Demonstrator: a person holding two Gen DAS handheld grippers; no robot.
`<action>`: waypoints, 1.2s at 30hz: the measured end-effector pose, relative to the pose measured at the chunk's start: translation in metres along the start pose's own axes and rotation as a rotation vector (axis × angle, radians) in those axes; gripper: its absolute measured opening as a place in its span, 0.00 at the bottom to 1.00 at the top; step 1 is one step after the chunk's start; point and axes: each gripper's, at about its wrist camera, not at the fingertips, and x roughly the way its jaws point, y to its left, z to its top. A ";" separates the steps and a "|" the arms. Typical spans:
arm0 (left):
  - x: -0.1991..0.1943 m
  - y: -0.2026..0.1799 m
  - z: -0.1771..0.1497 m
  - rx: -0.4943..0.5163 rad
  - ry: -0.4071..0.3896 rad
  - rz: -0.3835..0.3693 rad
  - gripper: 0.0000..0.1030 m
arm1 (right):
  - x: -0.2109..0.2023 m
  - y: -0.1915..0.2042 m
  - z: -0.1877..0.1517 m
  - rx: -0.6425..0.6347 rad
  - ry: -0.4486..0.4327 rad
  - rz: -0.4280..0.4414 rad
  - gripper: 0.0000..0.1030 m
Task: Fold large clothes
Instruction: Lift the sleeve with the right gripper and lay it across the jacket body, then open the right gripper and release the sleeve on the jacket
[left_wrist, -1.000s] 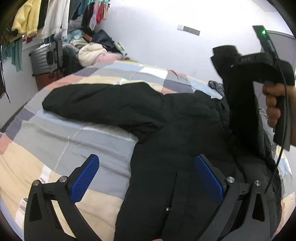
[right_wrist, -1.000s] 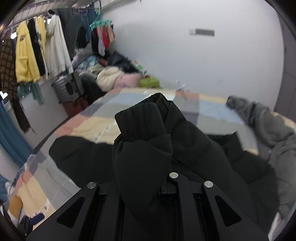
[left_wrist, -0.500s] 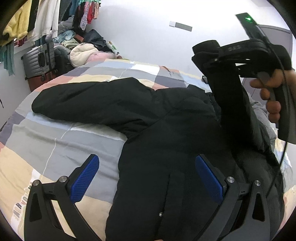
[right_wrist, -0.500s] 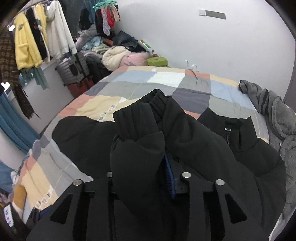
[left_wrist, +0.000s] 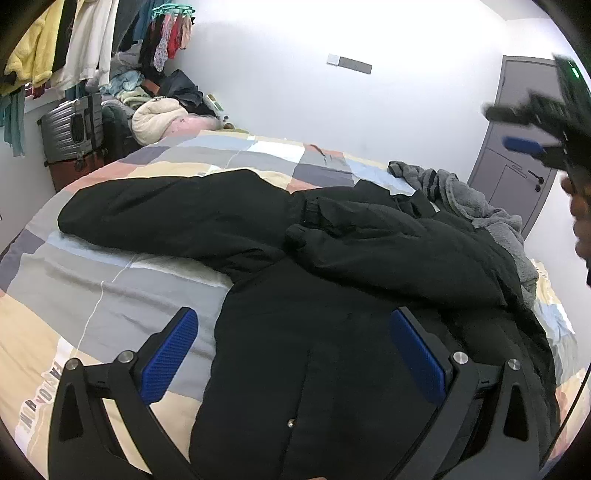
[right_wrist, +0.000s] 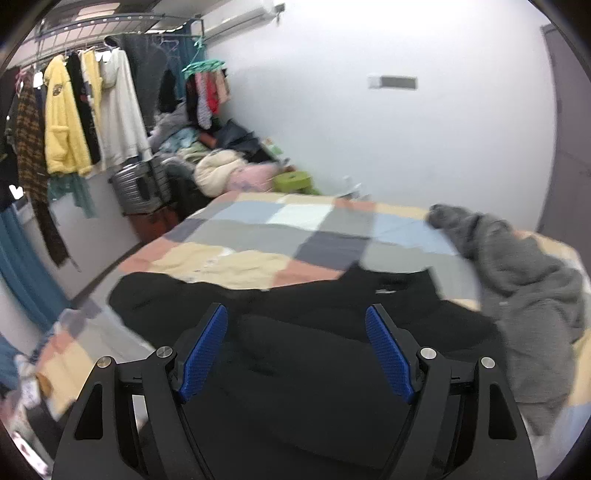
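Observation:
A big black padded jacket (left_wrist: 332, 332) lies front-up on the patchwork bedspread (left_wrist: 74, 295). One sleeve (left_wrist: 166, 218) stretches out to the left; the other sleeve (left_wrist: 388, 243) lies folded across the chest, its cuff near the middle. My left gripper (left_wrist: 291, 354) hovers open over the jacket's lower front, nothing between its blue pads. My right gripper (right_wrist: 295, 350) is above the jacket (right_wrist: 314, 369), its jaws opening and empty; it also shows at the upper right of the left wrist view as the right gripper (left_wrist: 532, 133), lifted off the cloth.
A grey fleece garment (right_wrist: 517, 288) is heaped on the bed's right side. Hanging clothes (right_wrist: 74, 122), a silver suitcase (left_wrist: 70, 129) and a laundry pile (left_wrist: 166, 114) line the far left wall. A grey door (left_wrist: 517, 147) stands at the right.
The right gripper held the right sleeve up, carried it over the chest, then opened and let it go. The sleeve now lies across the jacket and the right gripper has pulled away upward.

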 end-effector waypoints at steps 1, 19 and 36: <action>0.000 -0.001 0.000 0.002 -0.003 -0.003 1.00 | -0.004 -0.009 -0.005 -0.002 -0.008 -0.021 0.74; 0.009 -0.046 -0.012 0.054 0.013 -0.040 1.00 | -0.011 -0.144 -0.168 0.192 0.111 -0.193 0.73; 0.012 -0.059 -0.012 0.046 0.047 0.007 1.00 | 0.048 -0.148 -0.193 -0.041 0.204 -0.333 0.41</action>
